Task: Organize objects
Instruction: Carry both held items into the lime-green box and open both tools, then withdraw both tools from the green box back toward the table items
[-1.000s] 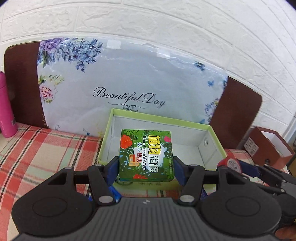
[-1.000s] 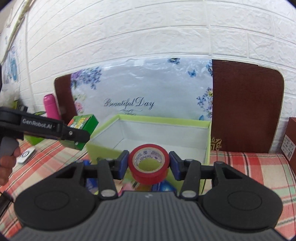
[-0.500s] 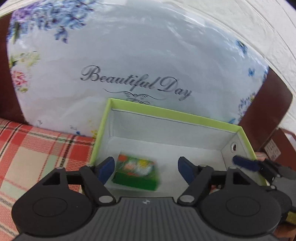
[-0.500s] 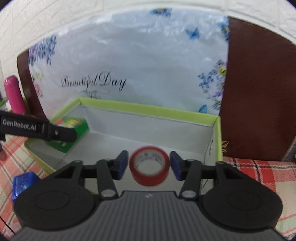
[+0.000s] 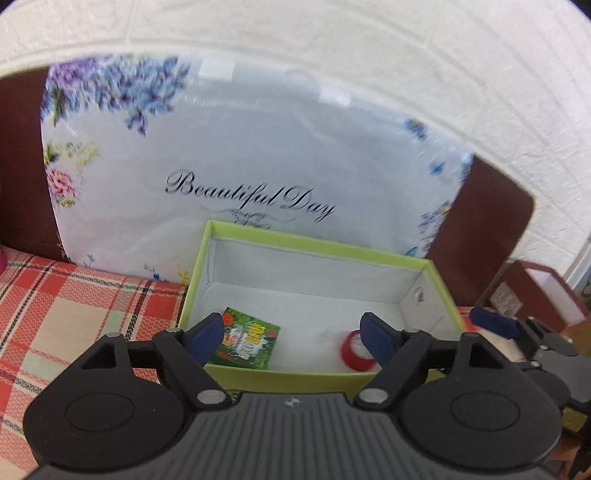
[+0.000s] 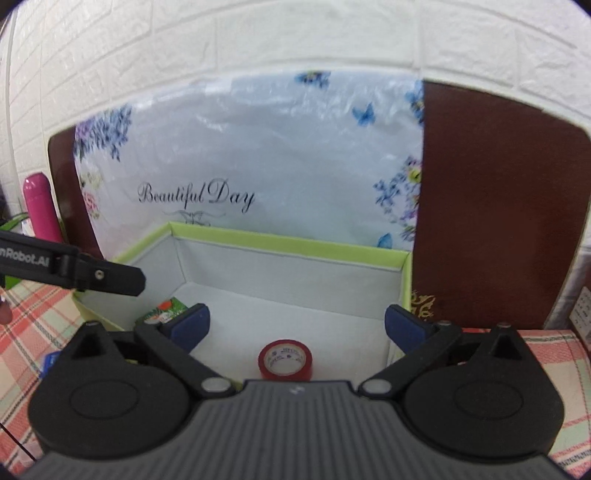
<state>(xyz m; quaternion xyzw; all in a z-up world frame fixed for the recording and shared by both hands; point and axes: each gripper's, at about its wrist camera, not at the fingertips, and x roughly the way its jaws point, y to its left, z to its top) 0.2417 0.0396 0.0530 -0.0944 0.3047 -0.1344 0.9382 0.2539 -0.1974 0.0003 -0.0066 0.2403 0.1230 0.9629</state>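
Both grippers are hanging over the near edge of the green box (image 5: 317, 245), pointing down into it. The left gripper (image 5: 293, 336) is standing wide, its jaws opening a last bit, with nothing pinched between the blue pads (image 5: 207, 334). The green pack (image 5: 247, 341) is lying flat on the white floor of the box, in the near left corner, just past the left pad and clear of it.

The right gripper (image 6: 297, 326) is spreading its jaws too, already very wide, and nothing is being held. The red tape (image 6: 285, 361) is sitting on the box floor below the gap between the fingers, near the front wall, touching neither pad. From the left camera the tape shows in the near right part of the box, partly hidden behind a finger, well apart from the pack.

The box is sitting on a checked cloth (image 5: 74, 306), with a flowered board (image 5: 240, 147) reading "Beautiful Day" leaning against the brick wall (image 6: 295, 33) behind it. A pink bottle (image 6: 38, 206) is standing off to the left, and a brown box (image 5: 546, 295) is sitting to the right.
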